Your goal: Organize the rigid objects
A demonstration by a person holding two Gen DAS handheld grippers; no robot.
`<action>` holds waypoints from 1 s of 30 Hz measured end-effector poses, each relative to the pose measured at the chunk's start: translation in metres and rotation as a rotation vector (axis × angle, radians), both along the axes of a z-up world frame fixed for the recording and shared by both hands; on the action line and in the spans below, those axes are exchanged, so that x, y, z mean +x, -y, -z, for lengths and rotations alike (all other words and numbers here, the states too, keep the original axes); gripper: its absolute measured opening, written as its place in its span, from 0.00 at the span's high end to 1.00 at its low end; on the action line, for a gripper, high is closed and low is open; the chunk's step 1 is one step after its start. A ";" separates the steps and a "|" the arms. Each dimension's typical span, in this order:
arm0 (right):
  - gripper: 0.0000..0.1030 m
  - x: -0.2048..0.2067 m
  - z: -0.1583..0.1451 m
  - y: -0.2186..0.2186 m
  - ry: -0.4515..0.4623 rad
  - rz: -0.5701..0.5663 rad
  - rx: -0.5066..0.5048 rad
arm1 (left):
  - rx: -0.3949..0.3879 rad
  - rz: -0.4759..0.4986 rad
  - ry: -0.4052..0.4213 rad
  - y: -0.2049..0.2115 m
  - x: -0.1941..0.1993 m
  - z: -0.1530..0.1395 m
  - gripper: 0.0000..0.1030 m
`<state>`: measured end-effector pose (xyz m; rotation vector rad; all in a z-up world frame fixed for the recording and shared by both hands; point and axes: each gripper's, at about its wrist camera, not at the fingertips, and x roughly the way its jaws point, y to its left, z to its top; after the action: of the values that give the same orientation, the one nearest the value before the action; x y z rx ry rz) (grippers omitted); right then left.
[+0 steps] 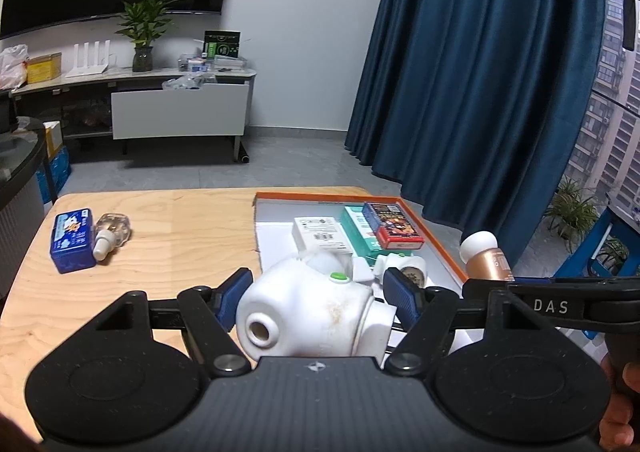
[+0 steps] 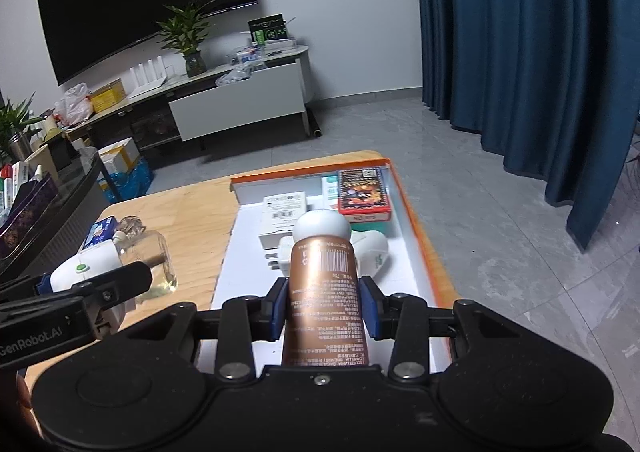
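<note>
Copper tube [image 2: 324,292]: light, slightly squeezable, gripped mid-body by right gripper [image 2: 325,310] above orange-rimmed tray [image 2: 420,236]. White plug-in device [image 1: 308,316]: rigid, smooth, clamped by left gripper [image 1: 316,298] beside tray.

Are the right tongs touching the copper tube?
Touching. The right wrist view shows the right tongs with both blue pads pressed against the sides of the copper tube.

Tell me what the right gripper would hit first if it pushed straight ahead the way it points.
Probably the white plug adapter in the orange-rimmed tray: the right gripper, shut on the copper tube, aims down over it. The tube's white cap would likely touch first; depth is unclear.
</note>
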<state>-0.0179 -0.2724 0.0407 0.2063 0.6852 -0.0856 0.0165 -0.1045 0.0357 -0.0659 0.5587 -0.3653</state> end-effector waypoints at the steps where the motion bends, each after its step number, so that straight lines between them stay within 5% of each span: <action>1: 0.55 0.000 0.000 0.001 0.000 0.003 0.000 | -0.001 0.004 0.001 0.001 0.000 0.000 0.30; 4: 0.55 -0.001 0.000 0.005 0.000 0.010 0.004 | 0.006 0.021 0.003 0.006 0.001 0.002 0.37; 5: 0.55 -0.001 0.001 0.006 -0.001 0.012 0.005 | 0.011 0.026 0.005 0.008 0.002 0.003 0.55; 6: 0.55 -0.001 0.001 0.007 -0.003 0.015 0.005 | 0.012 0.034 -0.002 0.009 0.004 0.003 0.58; 13: 0.55 -0.005 0.005 0.013 -0.008 0.028 0.015 | 0.007 -0.046 -0.053 -0.014 0.021 0.013 0.56; 16: 0.55 -0.005 0.007 0.016 -0.014 0.030 0.025 | 0.004 -0.058 -0.104 -0.026 0.022 0.021 0.45; 19: 0.55 -0.003 0.008 0.018 -0.016 0.026 0.033 | -0.011 0.000 -0.142 -0.033 0.016 0.028 0.16; 22: 0.55 -0.003 0.009 0.018 -0.018 0.030 0.037 | 0.000 0.056 -0.147 -0.038 0.005 0.042 0.03; 26: 0.55 -0.001 0.012 0.018 -0.024 0.031 0.051 | 0.004 0.083 -0.227 -0.039 0.007 0.067 0.01; 30: 0.55 0.000 0.014 0.018 -0.025 0.025 0.054 | 0.071 0.143 -0.212 -0.029 0.006 0.079 0.00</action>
<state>-0.0177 -0.2901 0.0272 0.2664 0.7103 -0.0935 0.0228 -0.0759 -0.0432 0.0044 0.7885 -0.4803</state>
